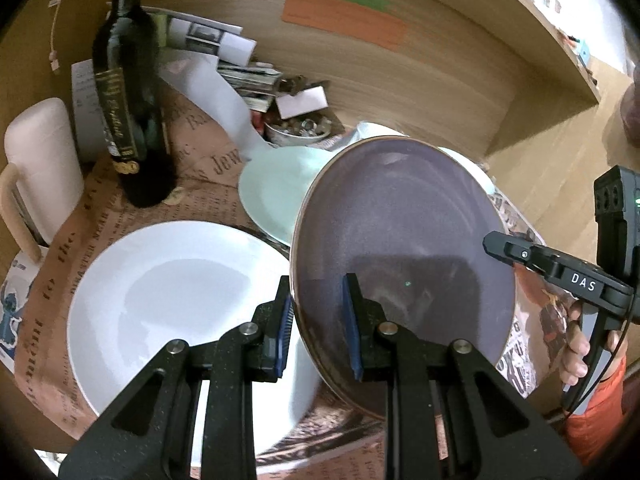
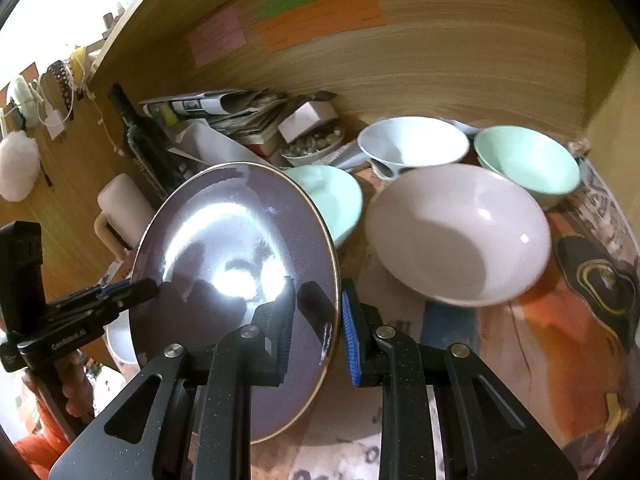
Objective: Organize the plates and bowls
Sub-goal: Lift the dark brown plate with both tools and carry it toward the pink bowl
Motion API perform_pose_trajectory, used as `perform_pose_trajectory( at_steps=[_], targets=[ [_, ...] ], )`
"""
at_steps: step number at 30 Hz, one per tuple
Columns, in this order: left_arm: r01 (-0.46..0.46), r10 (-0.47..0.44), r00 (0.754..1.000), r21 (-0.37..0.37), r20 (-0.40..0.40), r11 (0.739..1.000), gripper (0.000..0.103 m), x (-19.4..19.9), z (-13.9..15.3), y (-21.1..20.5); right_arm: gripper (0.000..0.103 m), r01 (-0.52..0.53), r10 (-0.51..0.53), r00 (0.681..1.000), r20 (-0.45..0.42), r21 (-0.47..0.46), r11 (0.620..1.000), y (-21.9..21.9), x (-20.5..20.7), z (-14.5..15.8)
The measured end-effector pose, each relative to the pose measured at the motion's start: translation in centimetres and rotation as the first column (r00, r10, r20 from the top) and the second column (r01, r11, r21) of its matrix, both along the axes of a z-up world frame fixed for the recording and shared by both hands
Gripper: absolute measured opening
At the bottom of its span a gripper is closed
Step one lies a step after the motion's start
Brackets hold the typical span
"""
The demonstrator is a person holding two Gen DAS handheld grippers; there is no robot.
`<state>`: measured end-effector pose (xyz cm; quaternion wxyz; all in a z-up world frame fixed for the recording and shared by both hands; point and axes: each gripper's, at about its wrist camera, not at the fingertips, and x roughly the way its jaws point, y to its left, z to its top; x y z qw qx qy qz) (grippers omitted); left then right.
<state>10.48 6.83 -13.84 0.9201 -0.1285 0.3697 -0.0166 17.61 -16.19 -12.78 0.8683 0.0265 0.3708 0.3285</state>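
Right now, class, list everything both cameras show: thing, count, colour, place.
Glazed purple plate: one, purple, held tilted above the table by both grippers.
Large white plate: one, white, on the newsprint cloth, left.
Mint plate: one, pale green, behind the purple plate.
Bowls: four; pale pink bowl centre, white bowl behind, mint bowl right, trinket bowl by the wall.
Dark wine bottle: one, back left.
Cream mug: one, far left.
Paper pile: against the wall.
Left gripper: clamped on the plate's rim.
Right gripper: clamped on the opposite rim.
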Motion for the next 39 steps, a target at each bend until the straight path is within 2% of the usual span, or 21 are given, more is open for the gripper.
perform_pose_trajectory(
  at_steps=[9,21,29,34,39],
  targets=[
    [0.028,-0.028,0.999,0.007,-0.028,1.0,0.023,-0.5,-0.8,-2.2,0.02,0.027,-0.027,0.999,-0.042,-0.002,1.0,-2.6,-0.9,-1.7],
    [0.037,-0.036,0.996,0.008,-0.086,0.999,0.023,-1.0,-2.7,-3.9,0.02,0.034,-0.036,0.992,-0.119,-0.023,0.999,-3.9,-1.3,-4.6],
    [0.053,-0.049,0.992,0.025,-0.116,0.998,0.023,-0.8,-3.7,-4.9,0.02,0.037,-0.04,0.988,-0.148,-0.019,0.999,-4.6,-1.2,-5.2],
    [0.072,-0.069,0.989,0.022,-0.131,0.997,0.023,-0.3,-4.0,-5.6,0.02,0.075,-0.081,0.984,-0.156,-0.043,0.996,-5.1,-1.0,-5.6],
    [0.083,-0.081,0.987,0.013,-0.142,0.996,0.023,0.4,-4.4,-6.0,0.02,0.103,-0.107,0.98,-0.168,-0.03,0.994,-5.8,-0.9,-6.0]
  ],
)
